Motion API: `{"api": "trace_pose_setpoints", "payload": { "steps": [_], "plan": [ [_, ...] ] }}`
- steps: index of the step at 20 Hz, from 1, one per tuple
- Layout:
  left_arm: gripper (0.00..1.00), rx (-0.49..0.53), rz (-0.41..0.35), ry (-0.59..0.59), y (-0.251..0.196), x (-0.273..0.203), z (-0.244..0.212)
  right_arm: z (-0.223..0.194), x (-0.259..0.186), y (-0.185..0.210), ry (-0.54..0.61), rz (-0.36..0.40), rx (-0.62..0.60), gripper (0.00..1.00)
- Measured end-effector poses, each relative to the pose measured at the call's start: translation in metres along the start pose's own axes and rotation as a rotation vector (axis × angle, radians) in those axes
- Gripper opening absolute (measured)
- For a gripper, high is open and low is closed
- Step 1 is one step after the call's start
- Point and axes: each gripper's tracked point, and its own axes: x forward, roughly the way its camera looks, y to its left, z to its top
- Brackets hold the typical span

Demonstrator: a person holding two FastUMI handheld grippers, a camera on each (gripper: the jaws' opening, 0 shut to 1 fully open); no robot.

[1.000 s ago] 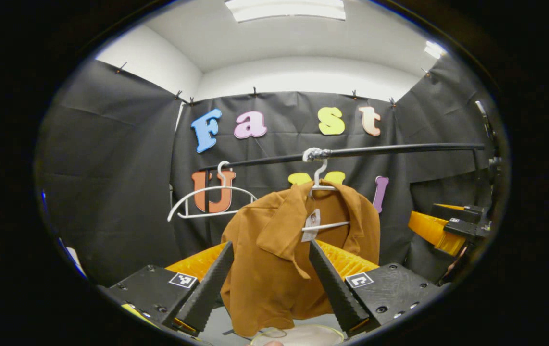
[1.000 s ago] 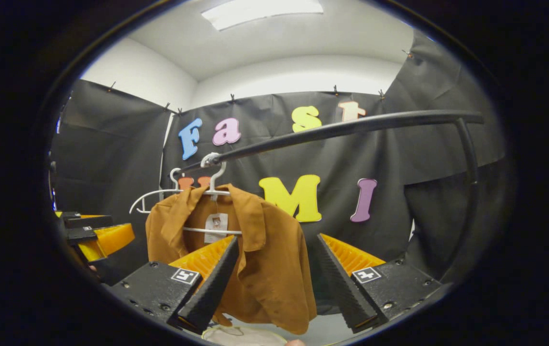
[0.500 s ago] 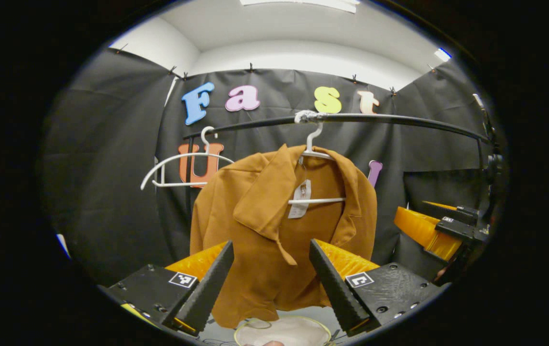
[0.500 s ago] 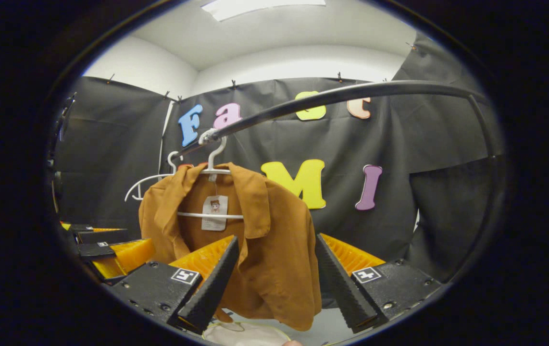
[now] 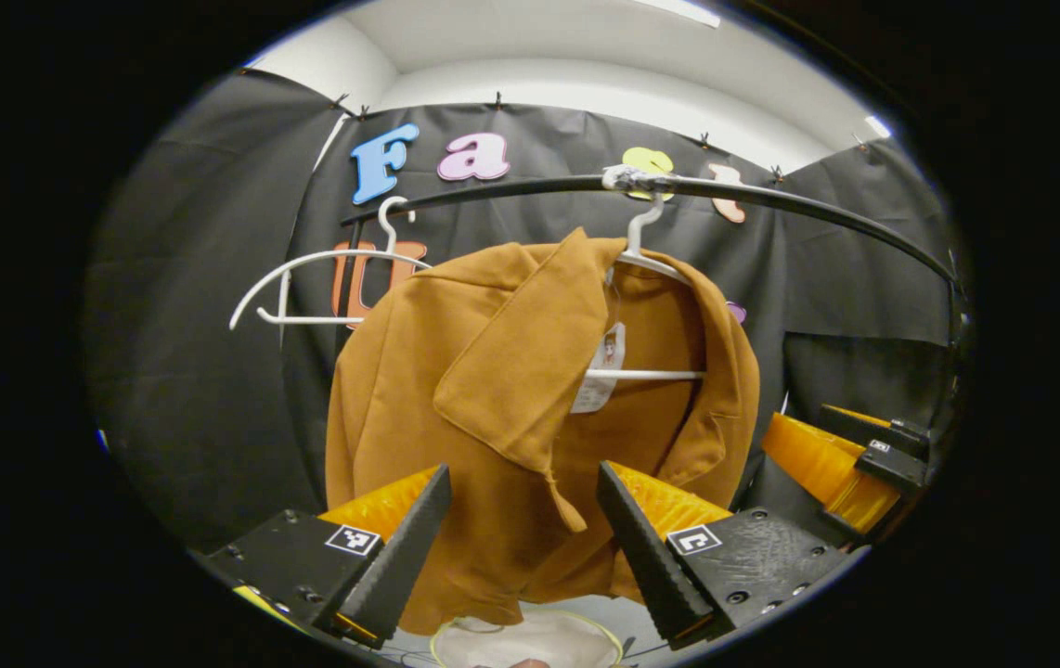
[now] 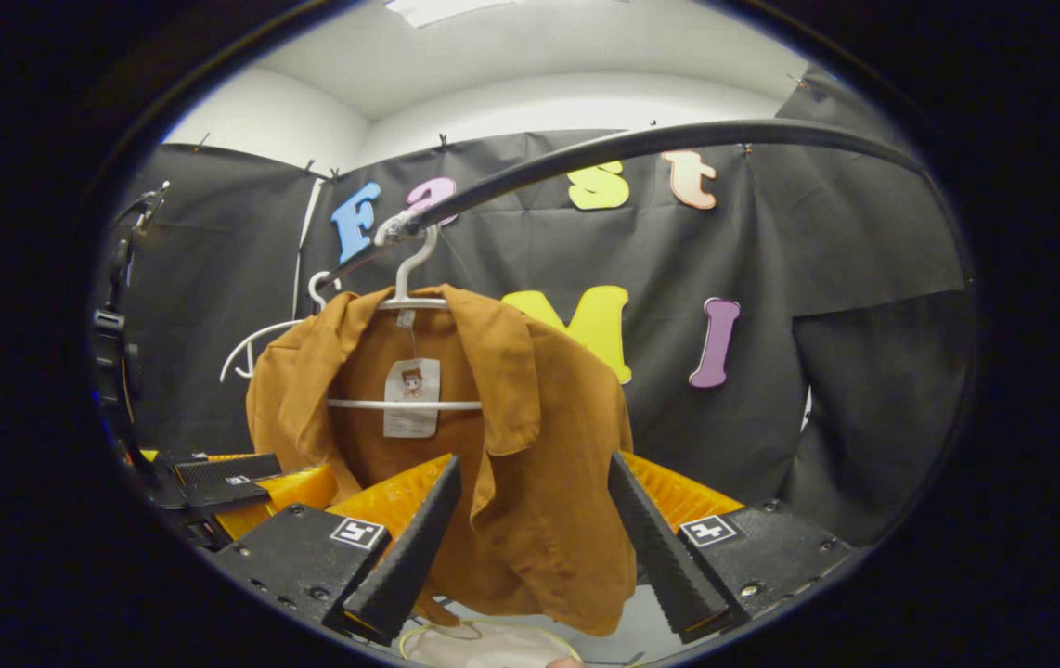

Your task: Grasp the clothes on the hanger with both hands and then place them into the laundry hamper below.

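Both grippers have pushed in closer over the last second, and the brown shirt (image 5: pixel 530 408) now looms larger in the left gripper view, its collar up toward twelve o'clock. It hangs on a white hanger (image 5: pixel 646 269) hooked over the black rail (image 5: pixel 771 199), with a paper tag (image 5: pixel 597 390) dangling inside the neck. The left gripper (image 5: pixel 523 533) has its fingers spread wide, the shirt's lower front showing between them, nothing pinched. At nine o'clock from the shirt, an empty white hanger (image 5: pixel 307 278) sits on the same rail. Down at six o'clock, the pale rim of the laundry hamper (image 5: pixel 530 640) peeks in below the hem. In the right gripper view, the right gripper (image 6: pixel 535 529) is likewise spread, framing the shirt's right panel without touching that can be confirmed. The left gripper sits at eight o'clock there.
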Motion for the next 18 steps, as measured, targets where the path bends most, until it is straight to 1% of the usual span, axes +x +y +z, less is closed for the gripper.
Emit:
{"api": "trace_pose_setpoints", "payload": {
  "steps": [2,3,4,5,6,7,8,9,10,11,12,13,15,17,18],
  "plan": [
    [0.99,-0.002,-0.006,0.031,0.003,0.013,-0.007,-0.005,0.011,0.003,0.015,-0.023,0.022,1.00],
    [1.00,-0.004,-0.007,0.040,0.005,0.017,-0.009,-0.008,0.017,0.003,0.023,-0.033,0.028,0.99],
    [1.00,-0.008,-0.008,0.041,0.006,0.022,-0.009,-0.012,0.023,0.003,0.036,-0.046,0.025,1.00],
    [0.98,-0.012,-0.006,0.042,0.007,0.025,-0.008,-0.015,0.028,0.006,0.044,-0.044,0.020,1.00],
    [0.97,-0.017,0.000,0.040,0.008,0.028,-0.006,-0.015,0.035,0.008,0.051,-0.037,0.016,0.99],
    [1.00,-0.022,0.004,0.033,0.009,0.031,-0.004,-0.016,0.040,0.012,0.055,-0.018,0.012,1.00],
    [0.97,-0.025,0.016,0.021,0.011,0.035,-0.001,-0.016,0.048,0.018,0.057,0.003,0.010,0.99],
    [1.00,-0.027,0.034,0.016,0.015,0.038,0.000,-0.016,0.057,0.023,0.065,0.024,0.006,1.00],
    [0.97,-0.027,0.060,0.017,0.019,0.041,-0.001,-0.019,0.065,0.027,0.076,0.039,0.000,1.00],
    [0.96,-0.029,0.080,0.019,0.021,0.044,-0.002,-0.020,0.073,0.029,0.081,0.051,-0.005,1.00],
    [0.93,-0.027,0.091,0.015,0.022,0.046,-0.001,-0.021,0.079,0.029,0.085,0.058,-0.004,0.99],
    [0.96,-0.022,0.106,0.008,0.023,0.049,0.000,-0.024,0.085,0.028,0.096,0.066,0.005,0.99],
    [0.95,-0.018,0.131,-0.001,0.025,0.054,0.001,-0.031,0.096,0.029,0.119,0.092,0.031,1.00],
    [0.94,-0.017,0.158,-0.013,0.026,0.056,0.001,-0.038,0.103,0.025,0.136,0.103,0.049,0.98],
    [0.93,-0.014,0.170,-0.020,0.028,0.059,0.001,-0.040,0.106,0.024,0.147,0.113,0.058,0.93]
  ]
}}
